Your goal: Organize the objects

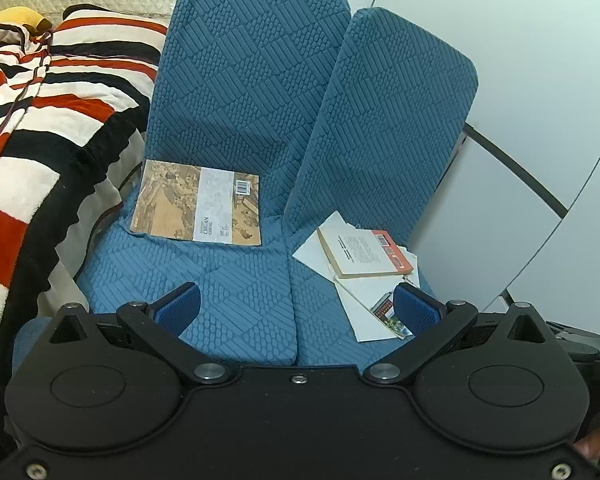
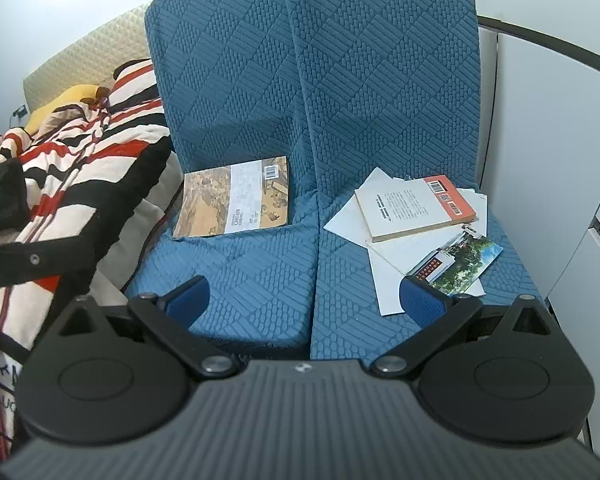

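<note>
A wide picture book [image 1: 198, 204] [image 2: 234, 203] lies at the back of the left blue seat cushion [image 1: 204, 296] [image 2: 236, 280], leaning on the backrest. On the right seat a white-and-orange paperback [image 1: 366, 254] [image 2: 416, 208] lies on loose white papers [image 1: 364, 308] [image 2: 388, 268] with a photo card [image 1: 388, 312] [image 2: 458, 262] at their front. My left gripper [image 1: 298, 308] is open and empty above the seats' front. My right gripper [image 2: 306, 298] is open and empty, its right finger [image 2: 422, 300] over the papers' front edge.
A striped red, black and white blanket [image 1: 32, 128] [image 2: 80, 168] covers a bed on the left, with a yellow pillow [image 2: 66, 100] behind. White cabinet panels [image 1: 540, 120] [image 2: 552, 140] stand right of the seats. The left gripper's body [image 2: 8, 220] shows at the right wrist view's left edge.
</note>
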Action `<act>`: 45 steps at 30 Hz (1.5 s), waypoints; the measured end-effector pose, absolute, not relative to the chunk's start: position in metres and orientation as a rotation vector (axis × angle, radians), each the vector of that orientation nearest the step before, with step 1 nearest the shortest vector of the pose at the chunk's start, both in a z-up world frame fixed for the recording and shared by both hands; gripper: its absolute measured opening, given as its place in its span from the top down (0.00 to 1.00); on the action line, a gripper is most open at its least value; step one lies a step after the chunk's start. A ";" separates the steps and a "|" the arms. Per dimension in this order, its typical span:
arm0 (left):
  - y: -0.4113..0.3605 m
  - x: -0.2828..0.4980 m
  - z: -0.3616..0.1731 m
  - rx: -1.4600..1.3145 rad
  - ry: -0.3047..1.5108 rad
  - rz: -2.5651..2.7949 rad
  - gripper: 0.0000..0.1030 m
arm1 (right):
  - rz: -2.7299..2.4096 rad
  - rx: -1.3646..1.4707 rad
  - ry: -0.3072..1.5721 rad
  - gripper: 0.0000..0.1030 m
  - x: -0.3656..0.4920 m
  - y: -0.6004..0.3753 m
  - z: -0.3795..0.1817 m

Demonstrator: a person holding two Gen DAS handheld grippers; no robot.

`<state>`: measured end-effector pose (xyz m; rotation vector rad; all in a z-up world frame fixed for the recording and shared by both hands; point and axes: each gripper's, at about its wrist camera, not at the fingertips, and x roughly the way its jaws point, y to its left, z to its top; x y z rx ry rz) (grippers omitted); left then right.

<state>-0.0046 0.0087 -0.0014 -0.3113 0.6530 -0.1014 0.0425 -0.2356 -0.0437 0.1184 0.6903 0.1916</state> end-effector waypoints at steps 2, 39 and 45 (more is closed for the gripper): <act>0.011 -0.005 -0.001 -0.314 0.649 -0.101 0.00 | 0.197 0.118 0.690 0.00 0.042 -0.235 -0.043; 0.009 -0.006 0.002 -0.323 0.643 -0.106 0.00 | 0.223 0.137 0.686 0.00 0.041 -0.236 -0.044; 0.006 -0.002 -0.003 -0.321 0.642 -0.111 0.00 | 0.229 0.148 0.697 0.00 0.042 -0.238 -0.049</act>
